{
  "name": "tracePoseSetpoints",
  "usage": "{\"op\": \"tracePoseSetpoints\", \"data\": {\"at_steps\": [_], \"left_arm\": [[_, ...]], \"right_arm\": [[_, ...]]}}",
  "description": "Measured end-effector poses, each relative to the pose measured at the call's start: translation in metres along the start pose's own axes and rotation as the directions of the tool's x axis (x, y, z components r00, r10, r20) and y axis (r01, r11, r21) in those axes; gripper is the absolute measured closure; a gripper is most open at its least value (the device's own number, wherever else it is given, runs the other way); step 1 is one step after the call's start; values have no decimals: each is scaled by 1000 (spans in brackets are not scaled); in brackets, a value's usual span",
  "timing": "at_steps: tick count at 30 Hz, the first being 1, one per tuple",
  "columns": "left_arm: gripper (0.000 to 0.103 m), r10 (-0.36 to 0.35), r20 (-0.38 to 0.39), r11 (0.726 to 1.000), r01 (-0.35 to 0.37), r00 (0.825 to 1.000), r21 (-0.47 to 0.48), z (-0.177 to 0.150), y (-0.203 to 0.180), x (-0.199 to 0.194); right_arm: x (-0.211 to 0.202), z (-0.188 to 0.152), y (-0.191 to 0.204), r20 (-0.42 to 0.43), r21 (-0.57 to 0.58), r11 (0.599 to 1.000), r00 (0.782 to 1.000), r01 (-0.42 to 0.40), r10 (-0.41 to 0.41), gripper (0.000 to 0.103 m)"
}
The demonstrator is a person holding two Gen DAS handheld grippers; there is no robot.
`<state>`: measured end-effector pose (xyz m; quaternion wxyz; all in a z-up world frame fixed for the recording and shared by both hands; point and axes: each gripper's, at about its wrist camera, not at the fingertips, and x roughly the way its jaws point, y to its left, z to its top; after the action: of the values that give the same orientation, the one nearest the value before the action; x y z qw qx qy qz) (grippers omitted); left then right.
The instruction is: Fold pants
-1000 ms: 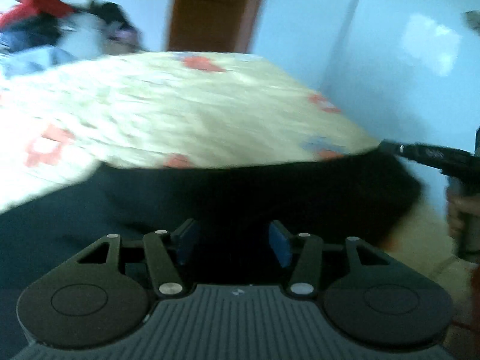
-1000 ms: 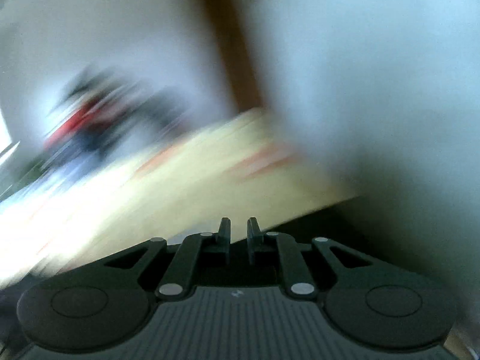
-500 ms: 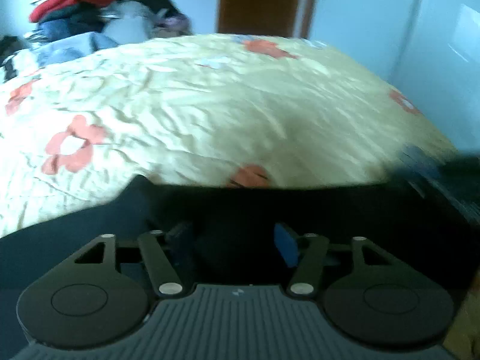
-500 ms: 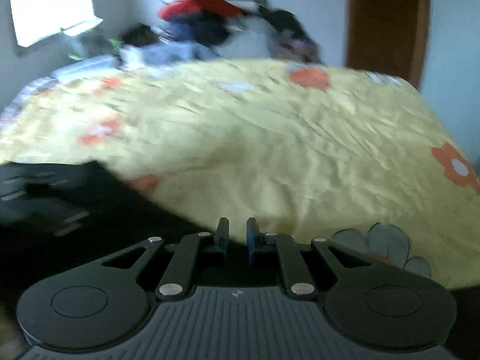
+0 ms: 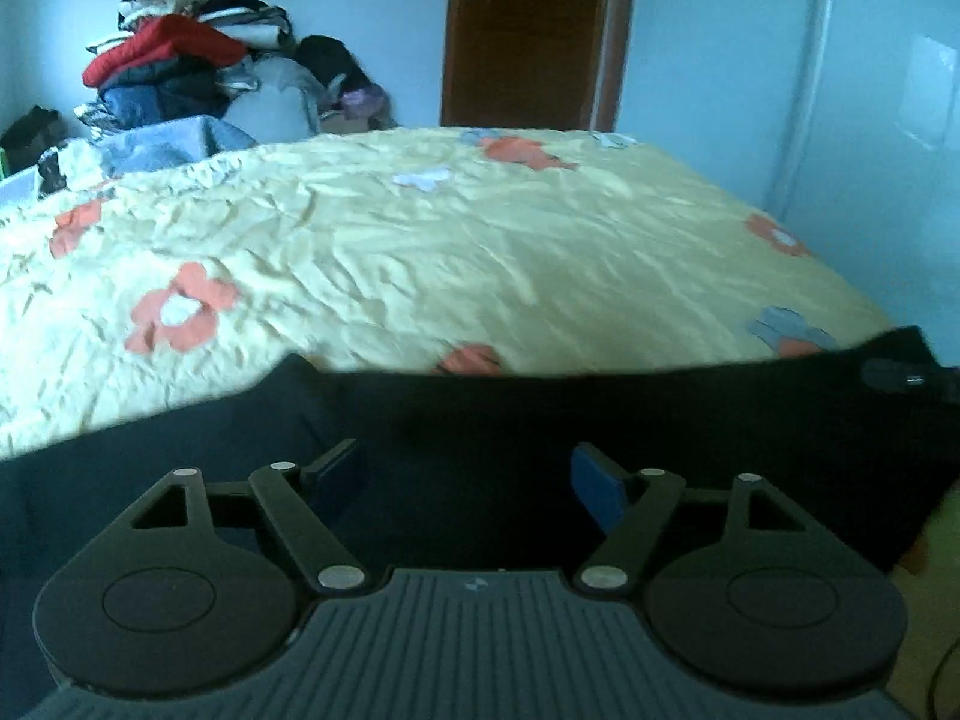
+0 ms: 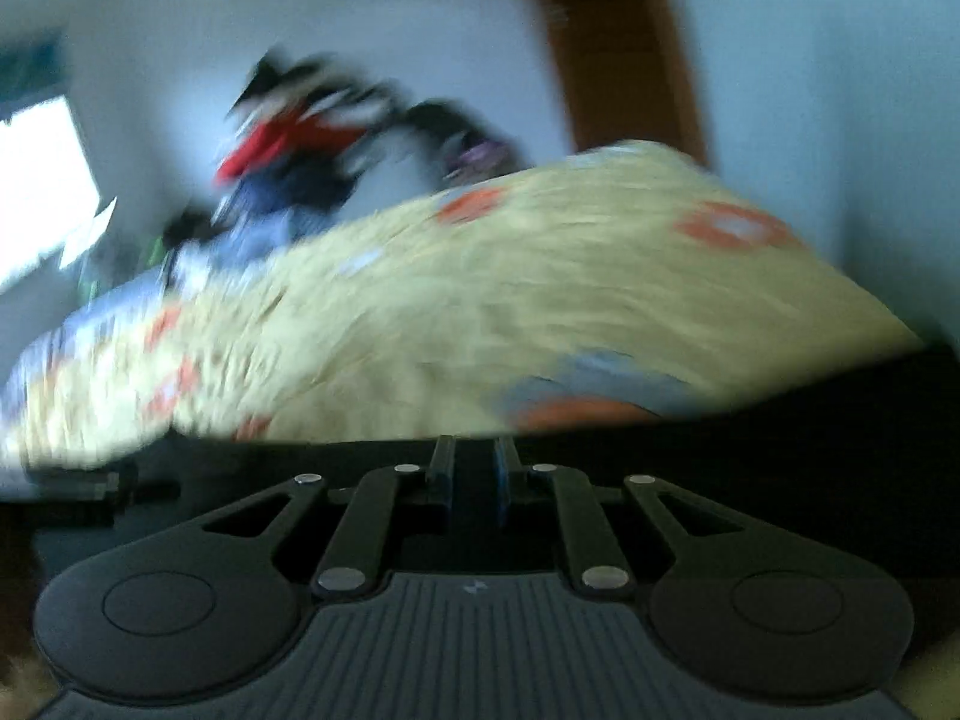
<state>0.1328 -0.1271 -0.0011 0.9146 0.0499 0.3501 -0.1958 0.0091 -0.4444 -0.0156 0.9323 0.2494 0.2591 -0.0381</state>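
Two grippers hang low over the near edge of the bed [image 5: 480, 252], where the black pants [image 5: 600, 414] lie spread, long axis running left to right across both views. The left gripper [image 5: 471, 477] has its fingers wide apart, directly above the cloth, holding nothing. The right gripper [image 6: 471, 474] has its fingers nearly together at the pants [image 6: 750, 450]; blur hides whether they pinch cloth. I'd judge the left nearer a fresh grab.

pants [image 5: 540, 420]: matt dark cloth | bedsheet [image 5: 420, 252]: wrinkled cloth | door [image 5: 528, 30]: wood
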Motion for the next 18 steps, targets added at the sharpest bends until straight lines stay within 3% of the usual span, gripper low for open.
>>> {"op": "tracePoseSetpoints", "data": {"at_steps": [3,4,5,7,13,18], "left_arm": [[24,-24,-25,1000,25,999,19,-12,-10,-4],[24,-32,-35,999,33,999,28,-16,-13,-4],[24,-40,-45,998,42,998,39,-20,-16,-3],[24,-41,-63,998,44,997,55,-26,-23,1],[24,-41,-58,996,45,997,75,-31,-30,-3],[24,-23,-34,999,24,999,36,-28,-19,-15]], "right_arm": [[-52,-12,-62,55,259,963,995,70,-87,82],[-66,-17,-80,67,328,941,991,84,-112,70],[-74,-21,-93,71,374,923,990,89,-124,50],[-84,-27,-112,74,437,894,987,99,-146,30],[-60,-31,-120,100,481,876,990,35,-94,31],[-46,-20,-129,180,522,852,970,48,-165,39]]}}
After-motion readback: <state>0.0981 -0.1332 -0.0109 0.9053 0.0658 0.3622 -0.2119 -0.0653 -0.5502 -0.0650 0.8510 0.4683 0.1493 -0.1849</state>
